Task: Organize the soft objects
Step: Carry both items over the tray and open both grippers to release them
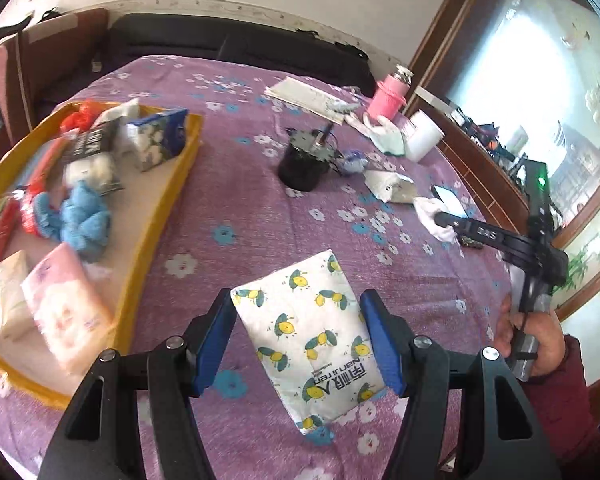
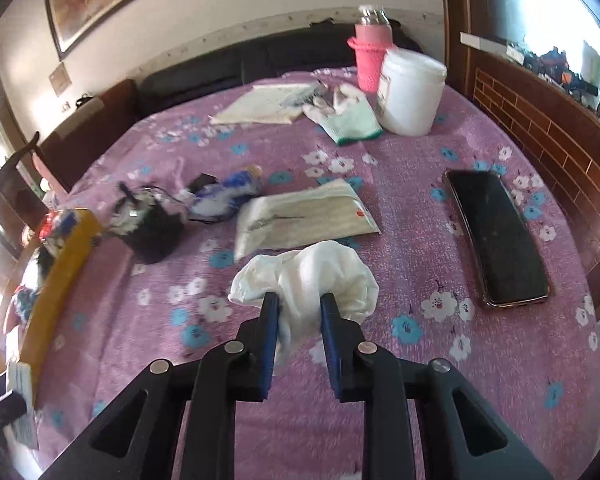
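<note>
My left gripper (image 1: 298, 306) is shut on a white tissue pack with lemon print (image 1: 308, 332), held above the purple flowered cloth. To its left lies a yellow tray (image 1: 168, 196) holding several soft things: a blue knitted toy (image 1: 84, 216), a pink tissue pack (image 1: 66, 308), red items and packets. My right gripper (image 2: 299, 300) is shut on a crumpled white cloth (image 2: 312, 272) just above the table. It also shows in the left wrist view (image 1: 440, 220), at the right side of the table, with the white cloth (image 1: 432, 216).
On the table are a black phone (image 2: 496, 236), a flat white packet (image 2: 308, 216), a blue-white soft toy (image 2: 228, 196), a black cup (image 2: 152, 228), white-green gloves (image 2: 348, 120), a white tub (image 2: 412, 92), a pink bottle (image 2: 370, 56) and papers (image 2: 268, 104).
</note>
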Action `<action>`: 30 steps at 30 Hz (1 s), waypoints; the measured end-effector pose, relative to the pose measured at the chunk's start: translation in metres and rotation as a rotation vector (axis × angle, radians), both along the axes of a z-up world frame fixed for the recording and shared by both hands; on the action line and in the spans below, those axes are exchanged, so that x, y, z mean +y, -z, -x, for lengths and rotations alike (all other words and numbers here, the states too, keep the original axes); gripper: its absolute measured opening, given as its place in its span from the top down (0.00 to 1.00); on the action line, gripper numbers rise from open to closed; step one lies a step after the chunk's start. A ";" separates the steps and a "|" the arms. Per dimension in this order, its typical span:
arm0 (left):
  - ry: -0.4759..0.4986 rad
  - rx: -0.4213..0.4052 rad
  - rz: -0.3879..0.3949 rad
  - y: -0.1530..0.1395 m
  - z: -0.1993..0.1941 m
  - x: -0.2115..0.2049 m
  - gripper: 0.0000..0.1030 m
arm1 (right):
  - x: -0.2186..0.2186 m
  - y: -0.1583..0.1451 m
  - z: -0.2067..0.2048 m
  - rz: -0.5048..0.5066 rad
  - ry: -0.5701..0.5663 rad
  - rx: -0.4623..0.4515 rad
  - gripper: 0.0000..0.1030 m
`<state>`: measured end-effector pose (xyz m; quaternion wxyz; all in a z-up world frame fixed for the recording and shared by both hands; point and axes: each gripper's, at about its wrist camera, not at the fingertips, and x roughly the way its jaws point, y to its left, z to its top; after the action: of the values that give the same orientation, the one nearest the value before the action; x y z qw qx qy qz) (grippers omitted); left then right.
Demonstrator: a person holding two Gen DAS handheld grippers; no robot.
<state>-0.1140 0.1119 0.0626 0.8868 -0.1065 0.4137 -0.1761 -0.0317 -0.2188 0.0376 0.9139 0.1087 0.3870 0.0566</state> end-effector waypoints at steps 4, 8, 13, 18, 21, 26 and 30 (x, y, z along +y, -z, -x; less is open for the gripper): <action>-0.040 -0.010 0.005 -0.004 0.010 0.020 0.39 | 0.016 -0.016 0.019 -0.008 -0.048 -0.035 0.78; -0.095 -0.015 0.013 -0.007 0.017 0.046 0.39 | 0.042 -0.032 0.034 -0.013 -0.124 -0.065 0.78; -0.182 -0.024 0.034 -0.010 0.022 0.084 0.39 | 0.082 -0.044 0.048 -0.023 -0.231 -0.081 0.78; -0.294 -0.032 0.051 -0.012 0.023 0.130 0.39 | 0.123 -0.052 0.056 -0.024 -0.335 -0.085 0.77; -0.353 -0.031 0.060 -0.010 0.022 0.155 0.38 | 0.150 -0.056 0.057 -0.010 -0.391 -0.088 0.77; -0.442 -0.022 0.054 -0.005 0.019 0.196 0.38 | 0.198 -0.057 0.050 0.013 -0.480 -0.079 0.77; -0.457 0.006 0.037 0.004 0.008 0.213 0.38 | 0.235 -0.056 0.038 0.036 -0.534 -0.067 0.77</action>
<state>-0.1217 0.3245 0.0583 0.9004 -0.2142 0.3780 0.0223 -0.0695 0.0158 0.0939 0.8807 -0.0155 0.3724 0.2922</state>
